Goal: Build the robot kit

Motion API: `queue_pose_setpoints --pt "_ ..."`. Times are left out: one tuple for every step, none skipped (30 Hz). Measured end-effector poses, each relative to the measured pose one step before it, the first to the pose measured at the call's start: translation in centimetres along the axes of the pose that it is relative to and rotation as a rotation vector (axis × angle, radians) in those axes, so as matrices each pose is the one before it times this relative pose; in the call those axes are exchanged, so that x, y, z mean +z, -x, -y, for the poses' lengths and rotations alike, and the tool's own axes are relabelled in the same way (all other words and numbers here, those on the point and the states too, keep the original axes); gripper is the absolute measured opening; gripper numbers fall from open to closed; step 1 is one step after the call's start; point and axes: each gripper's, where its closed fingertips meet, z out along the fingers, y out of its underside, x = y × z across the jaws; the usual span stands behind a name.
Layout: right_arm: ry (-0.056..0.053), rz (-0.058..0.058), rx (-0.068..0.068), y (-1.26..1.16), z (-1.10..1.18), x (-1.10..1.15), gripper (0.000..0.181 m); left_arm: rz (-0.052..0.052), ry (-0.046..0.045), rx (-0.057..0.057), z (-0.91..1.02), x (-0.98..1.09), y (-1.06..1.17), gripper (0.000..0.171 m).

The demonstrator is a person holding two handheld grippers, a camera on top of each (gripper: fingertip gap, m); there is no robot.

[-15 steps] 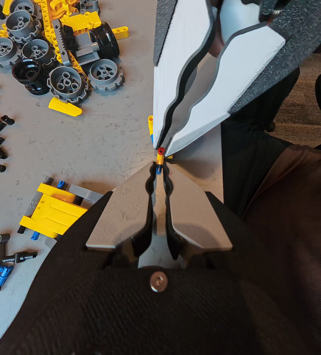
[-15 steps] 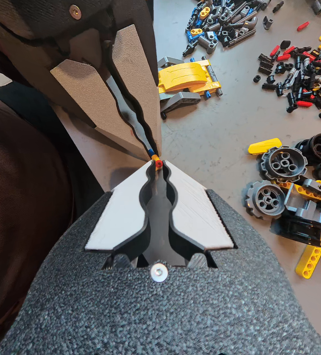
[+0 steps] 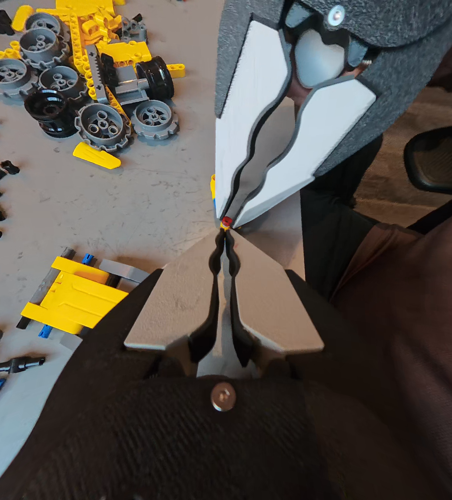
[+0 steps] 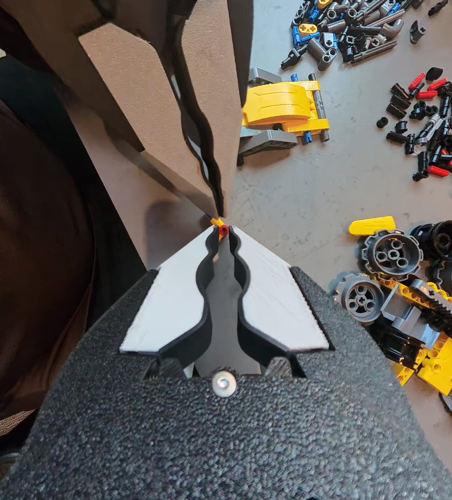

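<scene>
**Two tips on one tiny stack, over the worktop's near edge**

Where my two sets of fingers meet tip to tip, a tiny stack of parts sits between them: a red bush (image 4: 223, 230) pinched in my right gripper (image 4: 222, 230), pressed against a small yellow piece (image 4: 215, 221) with a blue pin end behind it, which my left gripper (image 3: 224, 234) clamps at its very tips. Both pairs are clenched, each on its own end of the stack, held in the air just above the near edge of the grey worktop (image 3: 127, 200).

The holds are slim, only the last bit of each finger. As I judge it, any sideways push or slight misalignment could twist the red bush out and flick it off the edge into my lap, where it would be hard to find. Squeezing harder could pop the yellow piece loose.

Farther out lie a yellow panel assembly (image 3: 76, 297) on the near left, grey wheel hubs (image 3: 101, 127) and a black tyre (image 3: 47, 108) beyond, and loose black and red pins (image 4: 436, 130).
</scene>
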Motion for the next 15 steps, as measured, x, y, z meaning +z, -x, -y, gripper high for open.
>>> queue_pose_setpoints --pt "-0.0010 0.0010 -0.0031 0.015 0.022 0.024 0.006 -0.0099 0.00692 -0.0180 -0.078 0.069 0.068 0.000" --pt "-0.0007 0.0008 -0.0022 0.010 0.032 0.021 0.006 -0.0090 0.01067 -0.0185 -0.112 0.119 0.067 0.000" --pt "-0.0010 0.0012 -0.0014 0.012 0.031 0.032 0.007 -0.0101 0.00806 -0.0188 -0.062 0.112 0.042 0.000" --pt "0.0000 0.0013 -0.0013 0.005 0.025 0.019 0.007 -0.0159 -0.00118 -0.0166 0.082 0.071 -0.081 0.000" --pt "0.0017 -0.0002 -0.0026 -0.017 0.000 0.005 0.007 -0.0149 -0.00499 -0.0166 0.121 0.037 -0.103 0.000" --pt "0.0025 -0.0021 -0.0033 -0.057 -0.002 0.007 0.007 -0.0057 -0.00071 -0.0127 0.031 0.016 0.052 0.000" --pt "0.0019 -0.0002 -0.0020 -0.032 -0.001 0.007 0.007 -0.0074 -0.00156 -0.0140 0.023 0.003 0.031 0.000" --pt "0.0016 0.0007 -0.0028 -0.014 0.024 0.011 0.007 -0.0068 -0.00549 -0.0153 0.072 -0.036 0.047 0.000" --pt "0.0016 0.0012 -0.0036 0.009 0.025 0.022 0.007 -0.0037 -0.00620 -0.0174 0.065 -0.063 0.089 0.000" --pt "0.0027 0.0020 -0.0042 0.009 0.032 0.019 0.007 -0.0078 -0.00438 -0.0183 0.043 -0.034 0.031 0.000" --pt "0.0041 0.0015 -0.0057 0.003 0.015 0.022 0.007 -0.0167 -0.00398 -0.0173 0.052 0.001 -0.121 0.000" --pt "0.0047 0.0011 -0.0046 0.003 0.005 0.003 0.007 -0.0109 -0.00193 -0.0168 0.029 0.013 -0.052 0.000" --pt "0.0037 0.0004 -0.0029 -0.029 -0.004 -0.003 0.007 -0.0062 -0.00070 -0.0103 0.007 0.001 0.016 0.000" --pt "0.0021 -0.0009 -0.0027 -0.028 -0.005 0.002 0.007 -0.0052 -0.00073 -0.0099 0.018 0.016 0.026 0.000" --pt "0.0010 -0.0001 -0.0018 -0.012 0.002 0.004 0.007 -0.0047 -0.00048 -0.0091 0.013 0.005 0.018 0.000"
